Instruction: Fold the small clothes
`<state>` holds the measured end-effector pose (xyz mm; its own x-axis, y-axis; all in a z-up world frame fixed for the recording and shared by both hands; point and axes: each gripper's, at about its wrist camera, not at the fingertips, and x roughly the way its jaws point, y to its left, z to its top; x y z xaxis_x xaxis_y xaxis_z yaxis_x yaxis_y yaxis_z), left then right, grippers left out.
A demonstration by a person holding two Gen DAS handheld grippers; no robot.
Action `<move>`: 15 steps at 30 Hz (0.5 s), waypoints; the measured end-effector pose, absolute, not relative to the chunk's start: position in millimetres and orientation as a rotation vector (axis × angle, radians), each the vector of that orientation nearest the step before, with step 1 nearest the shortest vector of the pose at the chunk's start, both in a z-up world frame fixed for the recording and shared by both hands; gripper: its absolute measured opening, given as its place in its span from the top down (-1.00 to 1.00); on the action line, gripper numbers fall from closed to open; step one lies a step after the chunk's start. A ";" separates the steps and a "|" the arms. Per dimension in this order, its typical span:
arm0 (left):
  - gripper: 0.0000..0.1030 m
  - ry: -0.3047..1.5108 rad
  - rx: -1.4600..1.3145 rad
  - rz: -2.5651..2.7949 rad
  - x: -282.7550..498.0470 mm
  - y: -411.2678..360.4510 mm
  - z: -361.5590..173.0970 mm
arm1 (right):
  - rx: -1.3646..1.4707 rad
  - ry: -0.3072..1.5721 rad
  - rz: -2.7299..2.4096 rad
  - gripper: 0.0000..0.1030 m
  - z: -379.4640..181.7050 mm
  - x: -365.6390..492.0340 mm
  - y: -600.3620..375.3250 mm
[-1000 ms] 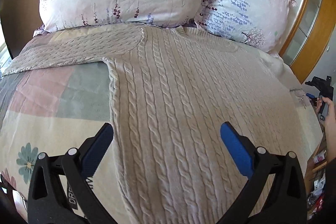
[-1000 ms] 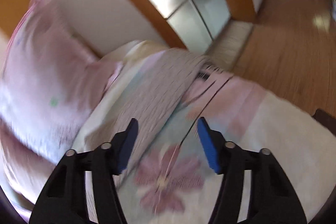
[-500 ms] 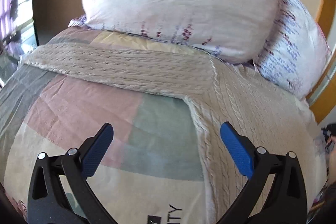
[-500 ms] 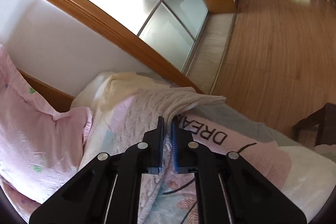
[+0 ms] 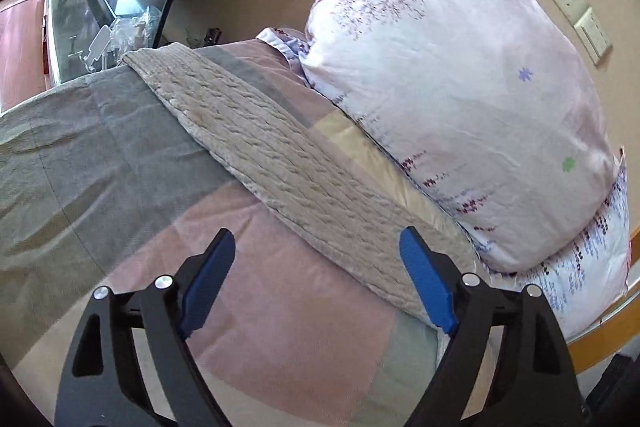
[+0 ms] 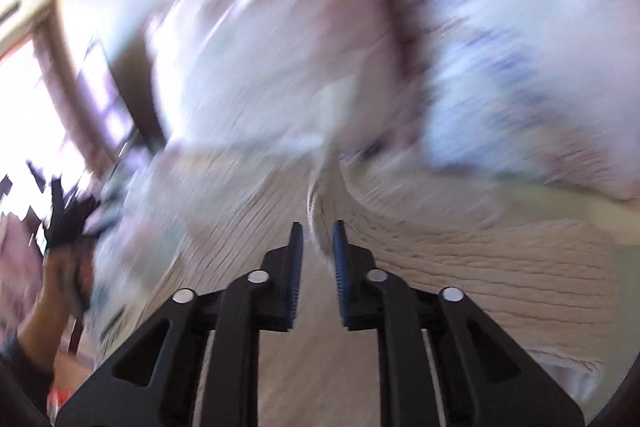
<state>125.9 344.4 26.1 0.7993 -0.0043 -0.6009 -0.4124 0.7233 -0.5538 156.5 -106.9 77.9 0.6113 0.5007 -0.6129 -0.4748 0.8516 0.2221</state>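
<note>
Sweater sleeve on bedspread, beside pillow

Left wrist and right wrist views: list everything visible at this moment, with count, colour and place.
sweater: one, beige cable knit; a sleeve lies flat across the bed, another part pinched by the right gripper
bedspread: one, grey, pink and cream patches, under the sweater
pillows: two, pale floral print, at the head of the bed
wall sockets: two, cream, above the pillows
left gripper: black with blue pads, open, above the bedspread near the sleeve
right gripper: black with blue pads, shut on a sweater fold; view blurred
</note>
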 end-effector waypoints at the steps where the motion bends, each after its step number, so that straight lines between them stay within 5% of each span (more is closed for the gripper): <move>1: -0.53 0.614 -0.745 0.257 128.1 351.0 25.5 | 0.034 0.701 0.557 0.51 79.1 151.0 -106.6; 2: -0.46 0.612 -0.760 0.272 131.3 359.8 24.1 | 0.042 0.675 0.537 0.08 82.7 146.3 -111.5; 4: -0.38 0.618 -0.790 0.311 137.0 377.9 20.7 | 0.085 0.633 0.474 -0.45 93.1 146.6 -144.2; 13: 0.02 0.572 -1.052 0.398 149.6 460.8 -2.6 | 0.223 0.609 0.221 -0.53 101.9 126.1 -260.5; 15: 0.23 0.593 -1.051 0.395 158.2 465.5 -3.5 | 0.252 0.614 0.199 -0.53 96.5 125.2 -266.1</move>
